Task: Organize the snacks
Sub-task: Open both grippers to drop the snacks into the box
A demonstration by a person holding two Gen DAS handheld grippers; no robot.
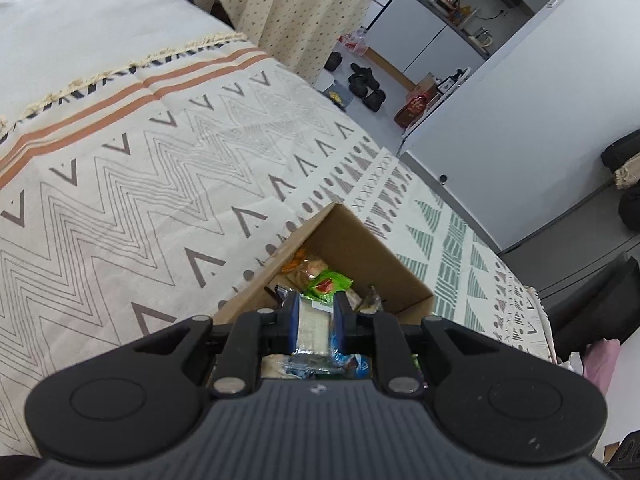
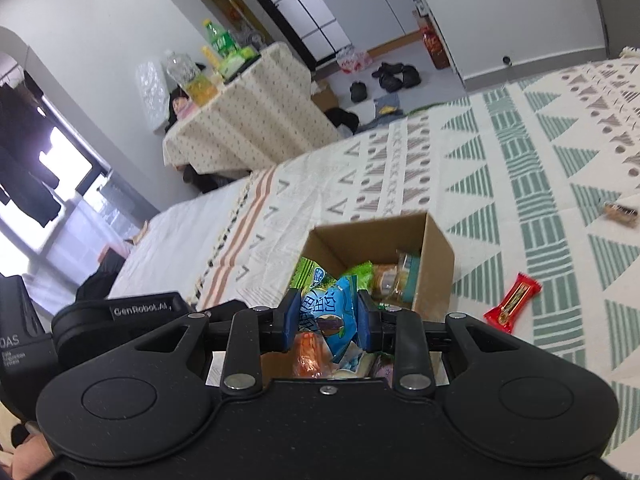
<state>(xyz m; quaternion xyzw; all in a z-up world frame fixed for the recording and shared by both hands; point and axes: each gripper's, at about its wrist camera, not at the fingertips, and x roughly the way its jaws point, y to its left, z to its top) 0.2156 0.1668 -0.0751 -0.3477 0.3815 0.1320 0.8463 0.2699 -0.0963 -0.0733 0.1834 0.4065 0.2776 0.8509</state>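
Left wrist view: the left gripper (image 1: 314, 316) is clenched on one pale wrapped snack (image 1: 314, 330) over the one cardboard box (image 1: 360, 240) on the bed (image 1: 140, 184). Right wrist view: the right gripper (image 2: 329, 320) grasps one blue snack packet (image 2: 330, 312) above the box (image 2: 436, 264); right of the box lie one red snack (image 2: 512, 303) and, farther off, one brown snack (image 2: 620, 213).

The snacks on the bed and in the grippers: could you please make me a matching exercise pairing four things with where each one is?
Things:
1. blue snack bag
2. pale wrapped snack
3. red candy wrapper
4. cardboard box

Places:
A. lying loose on the patterned bedspread, right of the box
B. clamped in the right gripper
C. standing open on the bedspread, holding snacks
D. clamped in the left gripper

Pairs: 1-B, 2-D, 3-A, 4-C
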